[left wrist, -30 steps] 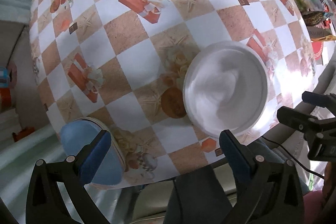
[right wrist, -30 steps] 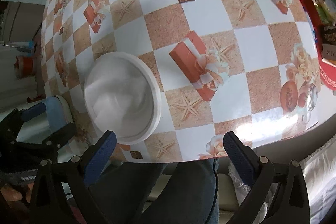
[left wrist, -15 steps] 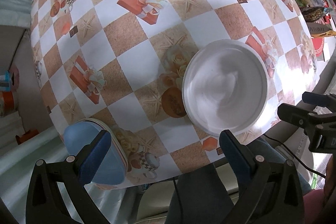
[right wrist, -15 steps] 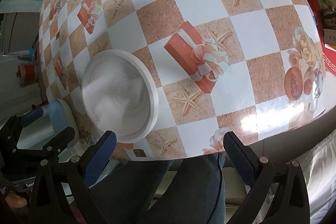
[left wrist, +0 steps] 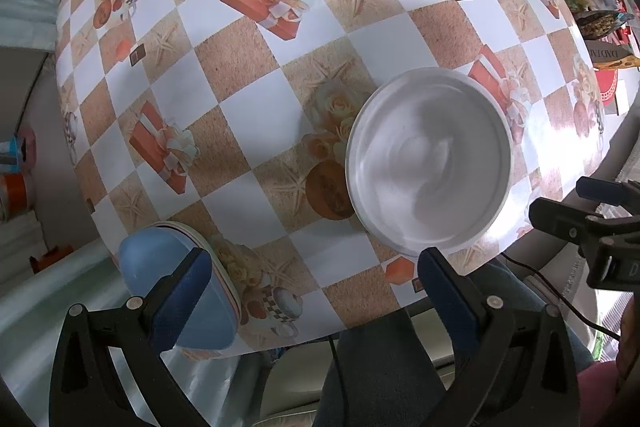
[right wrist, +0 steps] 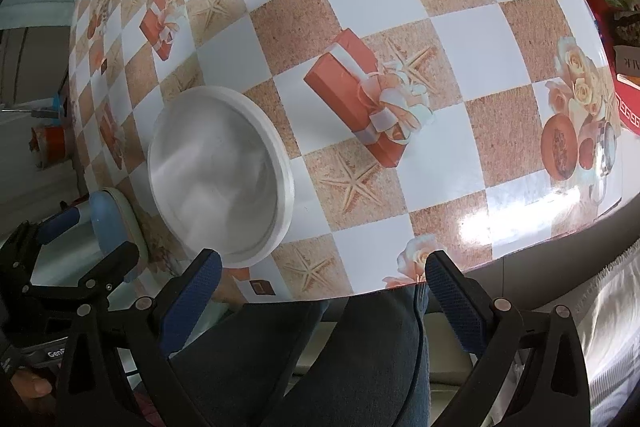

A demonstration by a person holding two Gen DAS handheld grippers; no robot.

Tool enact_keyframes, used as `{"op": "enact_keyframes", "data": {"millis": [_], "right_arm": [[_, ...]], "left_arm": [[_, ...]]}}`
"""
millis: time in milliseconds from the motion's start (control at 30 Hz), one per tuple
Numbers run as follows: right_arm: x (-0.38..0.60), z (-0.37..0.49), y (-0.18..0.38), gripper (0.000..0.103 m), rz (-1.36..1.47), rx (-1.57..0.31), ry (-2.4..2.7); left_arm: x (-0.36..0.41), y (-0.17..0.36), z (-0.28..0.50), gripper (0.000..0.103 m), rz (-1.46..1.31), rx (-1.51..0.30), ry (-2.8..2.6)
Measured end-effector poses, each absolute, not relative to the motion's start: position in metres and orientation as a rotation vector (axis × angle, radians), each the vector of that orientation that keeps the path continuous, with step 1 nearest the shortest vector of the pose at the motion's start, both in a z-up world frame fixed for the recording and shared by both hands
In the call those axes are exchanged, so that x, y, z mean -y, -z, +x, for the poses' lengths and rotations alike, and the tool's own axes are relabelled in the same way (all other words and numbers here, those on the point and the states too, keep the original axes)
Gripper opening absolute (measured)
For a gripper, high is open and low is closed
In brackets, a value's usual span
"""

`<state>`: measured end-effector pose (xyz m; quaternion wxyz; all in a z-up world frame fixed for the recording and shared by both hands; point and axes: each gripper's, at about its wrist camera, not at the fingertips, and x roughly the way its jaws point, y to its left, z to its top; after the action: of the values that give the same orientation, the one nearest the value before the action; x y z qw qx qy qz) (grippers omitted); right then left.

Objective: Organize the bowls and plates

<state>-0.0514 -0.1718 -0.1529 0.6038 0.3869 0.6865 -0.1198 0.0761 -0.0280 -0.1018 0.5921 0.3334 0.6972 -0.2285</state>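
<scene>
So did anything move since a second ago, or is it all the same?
Only the cameras shifted a little: in both views the table slid slightly downward, so both grippers seem to have eased forward or tilted. The white bowl and the blue bowl at the table's edge kept their places. Both the left gripper and right gripper stayed open, holding nothing.

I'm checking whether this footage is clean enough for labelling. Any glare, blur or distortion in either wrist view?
Left wrist view: strong fisheye bulge curves the checked tablecloth; the white bowl looks smeared inside, its rim fairly crisp; glare washes the cloth's edge beside it. Right wrist view: same bulge, a bright glare patch near the table's front edge; the blue bowl sits warped at the frame's side.
</scene>
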Motion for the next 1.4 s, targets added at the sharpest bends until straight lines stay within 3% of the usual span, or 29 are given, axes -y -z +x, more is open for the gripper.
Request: {"op": "enact_keyframes", "data": {"millis": [1400], "right_arm": [[0.1707, -0.0538, 0.1621, 0.103, 0.898, -1.628, 0.284]], "left_arm": [[0.0253, 0.1080, 0.0708, 0.103, 0.776, -1.639, 0.528]]}}
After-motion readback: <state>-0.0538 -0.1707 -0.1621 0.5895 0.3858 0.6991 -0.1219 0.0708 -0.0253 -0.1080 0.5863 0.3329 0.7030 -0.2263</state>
